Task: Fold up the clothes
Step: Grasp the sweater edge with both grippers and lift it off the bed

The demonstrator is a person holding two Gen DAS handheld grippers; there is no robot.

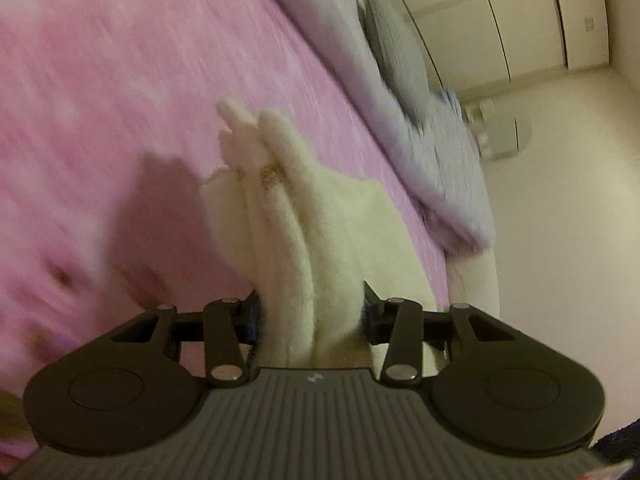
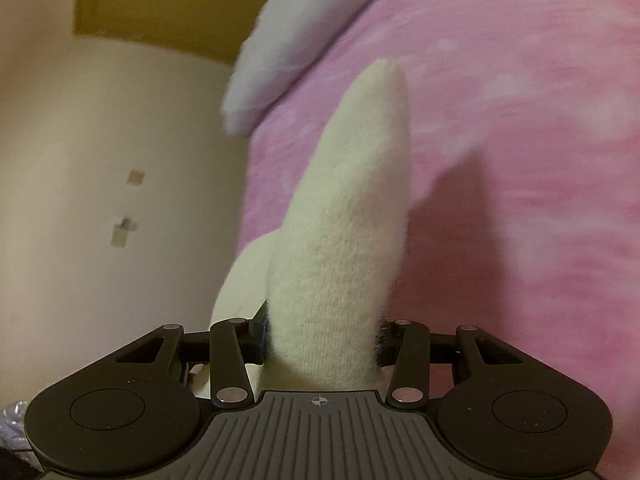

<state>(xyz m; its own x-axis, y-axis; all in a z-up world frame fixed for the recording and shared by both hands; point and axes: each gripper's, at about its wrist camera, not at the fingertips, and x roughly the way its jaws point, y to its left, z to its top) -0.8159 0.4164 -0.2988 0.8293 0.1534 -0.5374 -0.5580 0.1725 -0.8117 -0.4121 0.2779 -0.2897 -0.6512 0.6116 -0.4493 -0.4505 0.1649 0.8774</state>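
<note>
Gripping a bunched fold of cream knit garment (image 1: pixel 304 240), the left tongs (image 1: pixel 312 316) are closed narrow on the fabric, which fills the gap between the two jaws and rises from them in several ridged pleats. The garment's free end stands clear above a pink bedspread (image 1: pixel 100 80), and a small brownish mark shows among the pleats. The pink surface carries the garment's shadow just left of the cloth. Further right, a pale lavender blanket (image 1: pixel 432 148) lies along the far edge of the bed, touching the pink cover. Beyond it stand cream wardrobe doors (image 1: pixel 500 12) and a plain wall. The left view is blurred, and fine detail cannot be read.

In the right wrist view, a cream wall (image 2: pixel 100 160) with two small fittings occupies the left side, with a wooden door frame (image 2: pixel 152 4) above. The lavender blanket (image 2: pixel 288 36) overhangs the bed edge. The right tongs (image 2: pixel 324 340) are likewise clamped narrow on the same cream knit garment (image 2: pixel 344 240), which rises from the jaws as a single tapered, rounded fold. The pink bedspread (image 2: pixel 520 160) fills the right side behind it.
</note>
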